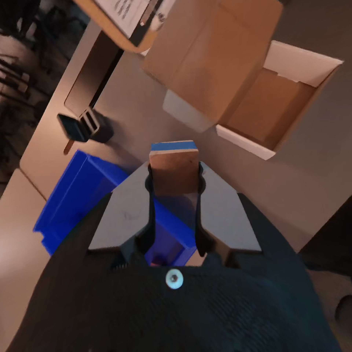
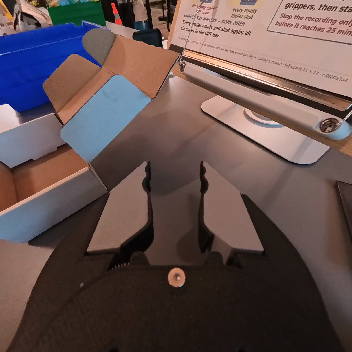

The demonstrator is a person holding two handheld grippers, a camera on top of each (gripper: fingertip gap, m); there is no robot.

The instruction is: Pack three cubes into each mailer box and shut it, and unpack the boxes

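My left gripper (image 1: 174,167) is shut on a wooden cube (image 1: 173,171) with a blue far face and holds it in the air above the blue bin (image 1: 76,190). An open white mailer box (image 1: 276,106) with a brown inside lies ahead to the right, its lid (image 1: 205,57) standing up; I see nothing inside it. My right gripper (image 2: 175,171) is open and empty, low over the grey table. In the right wrist view the open mailer box (image 2: 47,198) sits to the left with its lid (image 2: 106,91) raised, and the blue bin (image 2: 28,62) lies behind it.
A printed instruction sheet on a wooden board with a white stand (image 2: 266,133) stands at the back right of the table. A dark pad edge (image 2: 344,205) lies at the right. A black clamp (image 1: 83,127) sits at the table's edge in the left wrist view. Tip to tip, the grippers are about 35 cm apart.
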